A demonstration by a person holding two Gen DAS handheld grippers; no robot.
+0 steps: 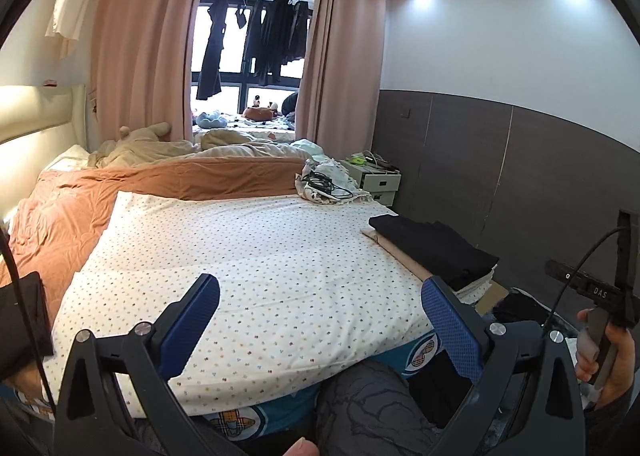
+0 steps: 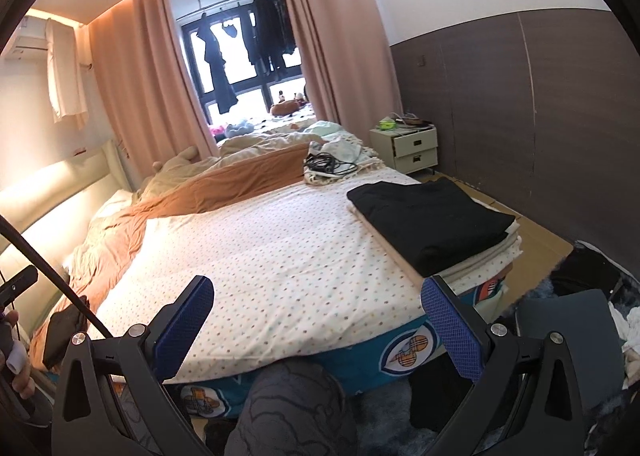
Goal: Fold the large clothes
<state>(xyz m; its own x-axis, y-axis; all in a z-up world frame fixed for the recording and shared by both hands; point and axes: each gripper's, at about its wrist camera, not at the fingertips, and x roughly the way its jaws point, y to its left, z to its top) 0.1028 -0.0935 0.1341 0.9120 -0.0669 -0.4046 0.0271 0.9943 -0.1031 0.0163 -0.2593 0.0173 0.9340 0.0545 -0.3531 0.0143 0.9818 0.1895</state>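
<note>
A folded black garment (image 1: 436,248) (image 2: 432,215) lies on top of a stack of folded pale clothes (image 2: 492,252) at the right edge of the bed. My left gripper (image 1: 320,316) hovers open over the near edge of the dotted white sheet (image 1: 256,256), with nothing between its blue pads. My right gripper (image 2: 318,314) is also open and empty, above the same near edge of the sheet (image 2: 280,252), left of the stack. A dark piece of cloth (image 1: 22,320) (image 2: 64,332) sits at the bed's left edge.
An orange blanket (image 1: 132,187) and beige bedding cover the far half of the bed. Black cables (image 2: 328,165) lie on a cloth at the far right. A bedside drawer unit (image 2: 412,145) stands by the wall. A person's knee (image 2: 296,404) is below the grippers. Clothes lie on the floor (image 2: 592,276).
</note>
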